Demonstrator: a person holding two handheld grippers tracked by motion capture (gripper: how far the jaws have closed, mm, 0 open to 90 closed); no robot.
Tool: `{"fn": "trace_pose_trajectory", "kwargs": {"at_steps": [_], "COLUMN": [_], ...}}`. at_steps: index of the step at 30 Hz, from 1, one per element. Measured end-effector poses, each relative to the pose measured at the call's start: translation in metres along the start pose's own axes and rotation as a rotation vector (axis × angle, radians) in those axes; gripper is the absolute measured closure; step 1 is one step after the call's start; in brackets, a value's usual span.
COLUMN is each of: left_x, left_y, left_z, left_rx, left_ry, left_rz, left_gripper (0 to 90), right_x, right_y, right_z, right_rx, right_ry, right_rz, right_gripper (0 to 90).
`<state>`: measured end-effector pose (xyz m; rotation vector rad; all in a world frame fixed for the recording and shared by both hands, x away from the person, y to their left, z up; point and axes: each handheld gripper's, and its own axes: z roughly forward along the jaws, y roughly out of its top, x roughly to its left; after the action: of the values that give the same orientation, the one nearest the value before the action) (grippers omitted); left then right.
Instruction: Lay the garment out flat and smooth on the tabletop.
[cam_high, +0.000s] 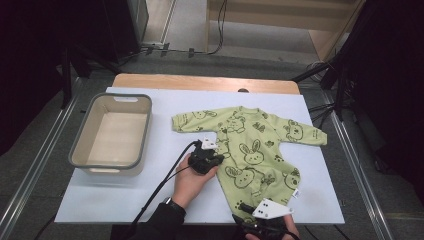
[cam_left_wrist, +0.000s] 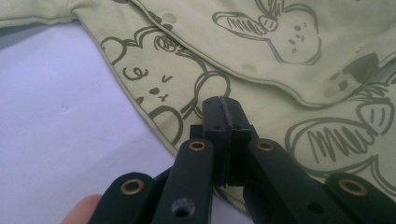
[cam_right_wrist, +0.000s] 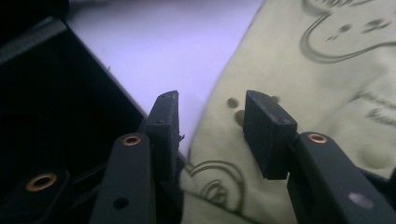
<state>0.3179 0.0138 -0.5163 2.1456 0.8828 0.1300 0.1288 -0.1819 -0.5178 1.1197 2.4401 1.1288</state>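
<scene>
The bench carries everything, and the green baby romper is my landmark: it lies flat, spread out at the middle. A grey tub stands well left of the romper. My left claw is clenched, resting on the romper's left edge. My right claw is released, nothing pinched, over the romper's near hem.

My high view has a bright, evenly lit bench, dark surroundings, soft shadows, both gripper views soft and blurred up close, no glare.
</scene>
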Motion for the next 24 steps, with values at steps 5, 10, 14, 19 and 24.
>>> {"fn": "trace_pose_trajectory", "kwargs": {"at_steps": [5,10,14,19,24], "left_x": [0.000,0.000,0.000,0.000,0.000], "left_y": [0.000,0.000,0.000,0.000,0.000], "left_z": [0.000,0.000,0.000,0.000,0.000], "left_rx": [-0.001,-0.001,0.000,0.001,0.000], "left_ry": [0.002,0.002,-0.001,-0.002,-0.002], "left_rz": [0.002,0.002,0.000,-0.001,-0.002], "left_gripper": [89.9,89.9,89.9,89.9,89.9], "right_x": [0.007,-0.001,0.008,0.027,0.025], "right_y": [-0.001,-0.001,0.004,0.014,0.015], "right_z": [0.003,0.002,0.003,0.012,0.011], "right_rx": [0.026,0.025,-0.003,-0.039,-0.078], "right_ry": [-0.082,-0.071,-0.043,0.007,0.079], "right_rz": [-0.010,0.038,0.039,0.016,0.024], "right_gripper": [67.6,86.1,86.5,86.2,65.5]}}
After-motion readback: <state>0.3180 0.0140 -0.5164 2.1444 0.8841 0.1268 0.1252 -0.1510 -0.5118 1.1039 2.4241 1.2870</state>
